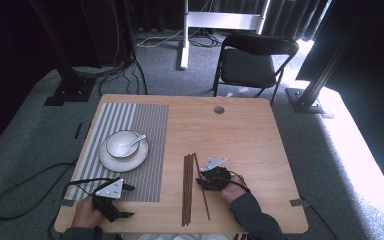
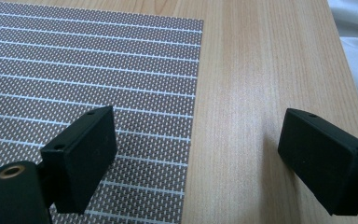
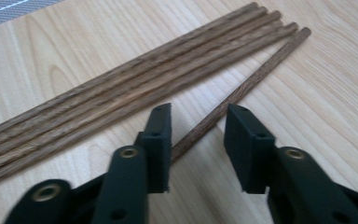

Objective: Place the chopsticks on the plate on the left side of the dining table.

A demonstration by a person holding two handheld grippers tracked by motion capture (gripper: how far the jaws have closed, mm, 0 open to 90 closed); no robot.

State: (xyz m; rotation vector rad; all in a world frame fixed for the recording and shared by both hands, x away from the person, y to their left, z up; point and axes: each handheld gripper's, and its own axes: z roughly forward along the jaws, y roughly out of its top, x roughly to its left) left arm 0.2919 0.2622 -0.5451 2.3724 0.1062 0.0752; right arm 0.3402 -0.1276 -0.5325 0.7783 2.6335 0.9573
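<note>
I hold the right gripper with jaws apart, straddling the stray chopstick lying on the tabletop beside the bundle; its long axis crosses the gap. My left gripper rests open, well apart.

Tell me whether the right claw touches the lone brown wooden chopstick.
Apart. The right gripper view shows the right claw straddling the lone brown wooden chopstick, gaps either side.

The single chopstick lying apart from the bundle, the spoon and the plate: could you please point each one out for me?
Single chopstick (image 3: pixel 242 91), right gripper view, middle of its shaft.
Spoon (image 1: pixel 132 143), high view, on its handle in the bowl.
Plate (image 1: pixel 125 164), high view, on its near rim.
</note>
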